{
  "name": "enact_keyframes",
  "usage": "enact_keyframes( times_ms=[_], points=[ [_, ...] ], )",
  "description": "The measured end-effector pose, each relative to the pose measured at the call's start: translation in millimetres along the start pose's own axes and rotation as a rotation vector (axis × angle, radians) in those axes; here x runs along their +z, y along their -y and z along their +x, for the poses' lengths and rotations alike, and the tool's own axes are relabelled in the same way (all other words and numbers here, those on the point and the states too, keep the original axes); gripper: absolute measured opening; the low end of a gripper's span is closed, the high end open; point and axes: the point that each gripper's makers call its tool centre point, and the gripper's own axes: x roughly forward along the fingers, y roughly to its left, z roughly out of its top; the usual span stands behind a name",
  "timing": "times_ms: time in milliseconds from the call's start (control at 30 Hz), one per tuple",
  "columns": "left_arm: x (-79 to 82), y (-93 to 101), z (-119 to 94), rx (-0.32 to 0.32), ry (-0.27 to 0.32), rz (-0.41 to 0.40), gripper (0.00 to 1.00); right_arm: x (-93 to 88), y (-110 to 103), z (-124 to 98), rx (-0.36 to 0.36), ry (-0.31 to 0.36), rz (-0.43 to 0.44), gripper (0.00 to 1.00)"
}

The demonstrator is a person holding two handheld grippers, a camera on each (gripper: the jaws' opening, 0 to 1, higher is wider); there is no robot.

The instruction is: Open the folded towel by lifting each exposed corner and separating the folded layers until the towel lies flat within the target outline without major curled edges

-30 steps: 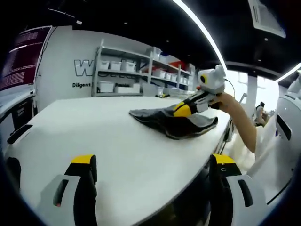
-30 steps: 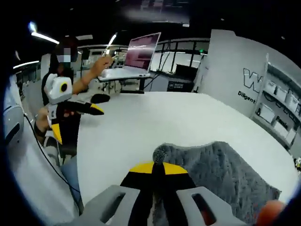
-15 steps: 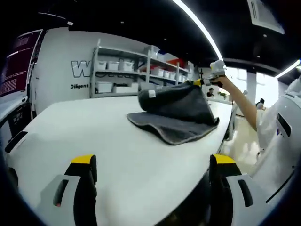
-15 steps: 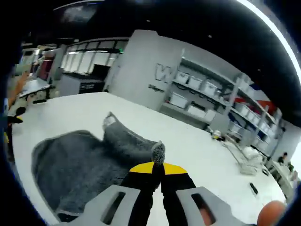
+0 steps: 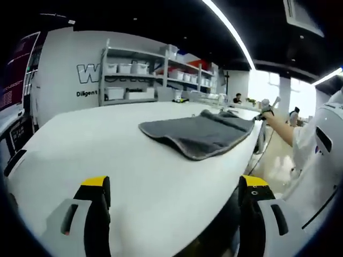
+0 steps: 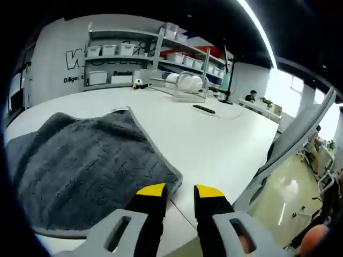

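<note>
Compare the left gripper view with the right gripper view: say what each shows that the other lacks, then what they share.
Left gripper view: the person's forearm holding the right gripper at the table's far edge. Right gripper view: a dish rack, and its own jaws slightly parted, nothing between them. Shared: the grey towel on the white table and the shelving.

A long white ceiling light strip [image 5: 228, 27] lights both views evenly. The glossy white worktop [image 5: 107, 144] reflects softly, and bright windows [image 6: 300, 91] wash out. Fisheye bending curves the edges, and the far grey metal shelves [image 6: 134, 53] are slightly soft.
</note>
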Motion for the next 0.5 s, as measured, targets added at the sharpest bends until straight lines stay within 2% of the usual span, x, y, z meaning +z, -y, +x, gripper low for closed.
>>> enact_keyframes(
  times_ms=[33,100,167,300,400,500],
  points=[
    [0.1,0.4,1.7,-0.004,-0.005,0.007,0.97,-1.7,-1.1,-4.5,0.033,0.009,0.018,0.28],
    [1.1,2.5,4.6,-0.015,-0.009,0.019,0.97,2.3,-3.9,-15.5,0.101,0.060,0.010,0.30],
    [2.0,4.7,5.9,-0.028,-0.007,0.021,0.97,5.5,-17.6,-34.8,0.208,0.106,-0.047,0.30],
    [3.7,8.7,9.1,-0.055,-0.011,0.032,0.97,9.4,-39.9,-68.8,0.349,0.155,-0.150,0.37],
    [5.0,8.0,9.6,-0.060,-0.019,0.046,0.98,15.4,-61.8,-101.7,0.492,0.222,-0.187,0.50],
    [8.7,7.0,8.6,-0.065,-0.014,0.053,0.99,16.7,-72.9,-123.9,0.556,0.255,-0.229,0.66]
  ],
)
